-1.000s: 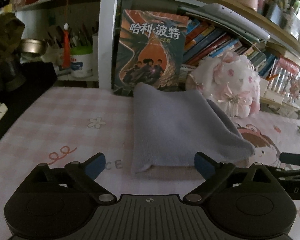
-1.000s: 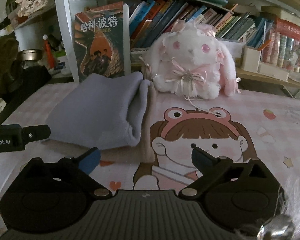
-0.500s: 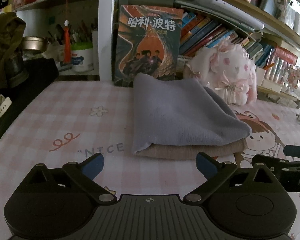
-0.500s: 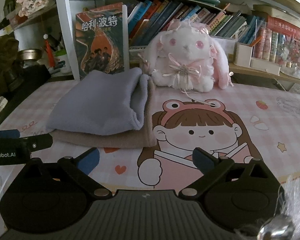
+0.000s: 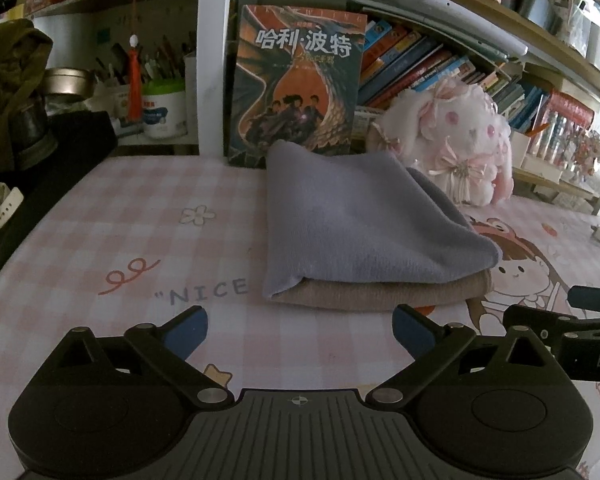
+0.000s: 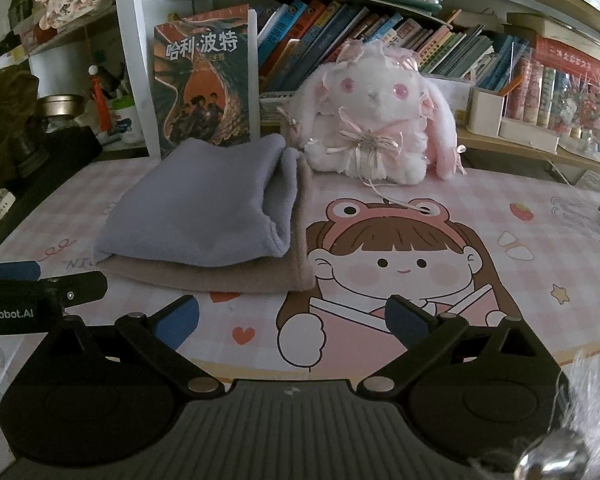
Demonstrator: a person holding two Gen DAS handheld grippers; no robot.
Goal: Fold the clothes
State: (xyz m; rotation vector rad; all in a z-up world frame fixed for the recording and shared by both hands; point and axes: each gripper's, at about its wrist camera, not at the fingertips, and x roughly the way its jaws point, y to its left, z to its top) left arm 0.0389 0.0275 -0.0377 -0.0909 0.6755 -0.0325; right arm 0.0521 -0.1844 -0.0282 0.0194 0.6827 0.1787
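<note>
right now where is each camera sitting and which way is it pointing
Left wrist: sits on the left gripper, low over the table, facing the shelves; its own open fingers show, with the right gripper at the right edge.
Right wrist: sits on the right gripper, facing the same way from further right; its open fingers show, with the left gripper at the left edge.
Shared: the grey folded cloth on the beige cloth, the plush rabbit.

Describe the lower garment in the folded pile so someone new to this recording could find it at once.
On the pink checked mat, in front of the upright book and left of the white plush rabbit, sits a folded pile. The beige garment is its bottom layer, showing only as a tan edge under the grey-blue garment.
</note>
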